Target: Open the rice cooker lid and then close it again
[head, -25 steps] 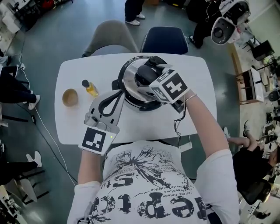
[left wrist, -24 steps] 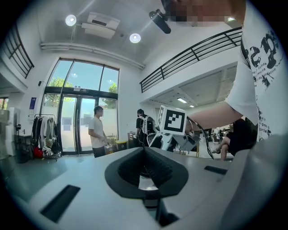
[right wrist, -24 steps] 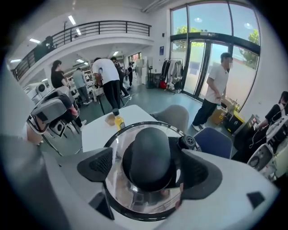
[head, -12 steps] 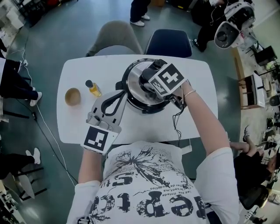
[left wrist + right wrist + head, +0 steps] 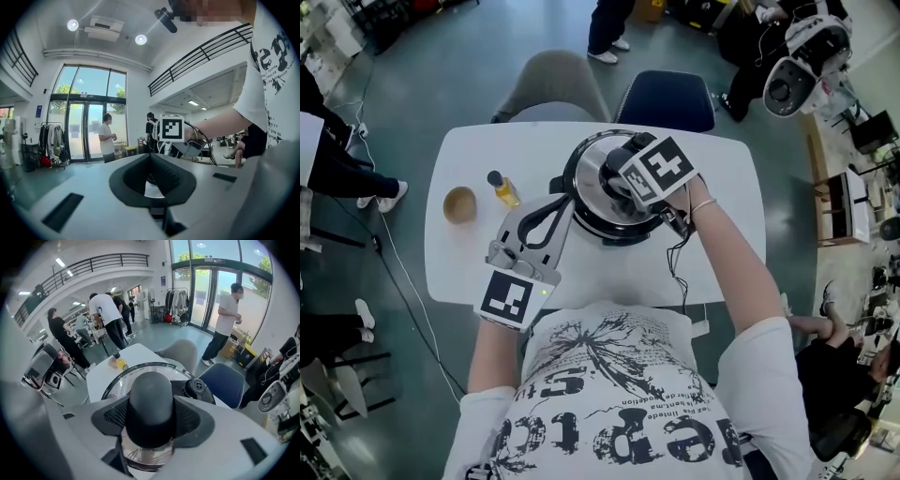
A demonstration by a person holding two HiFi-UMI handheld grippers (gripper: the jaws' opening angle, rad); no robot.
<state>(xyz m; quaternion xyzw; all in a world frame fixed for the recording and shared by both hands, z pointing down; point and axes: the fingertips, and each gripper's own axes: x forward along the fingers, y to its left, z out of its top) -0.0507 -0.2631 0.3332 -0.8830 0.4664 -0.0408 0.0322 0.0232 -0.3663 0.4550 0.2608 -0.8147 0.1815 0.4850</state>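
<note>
Head view: rice cooker (image 5: 602, 225) stands on the white table (image 5: 727, 187), centre and toward the far edge. It is round seen from above, with no long side. Lid (image 5: 586, 171) is seated flat on the pot, closed, its knob pointing straight up. The right gripper's marker cube (image 5: 661, 172) covers the knob here. Left gripper (image 5: 555, 199) lies level, tips aimed at the cooker's near-left side. Whether they touch it cannot be told. A yellow bottle (image 5: 500, 190) and a wooden cup (image 5: 460, 204) sit left of the cooker.

Right gripper view: right gripper (image 5: 151, 420) is clamped on the black knob (image 5: 151, 399), one pad pressed to each flank. A steam vent (image 5: 197, 387) sits far-right of the knob.

Left gripper view: jaw tips meet, nothing seen between them. The cooker is hidden behind them.
</note>
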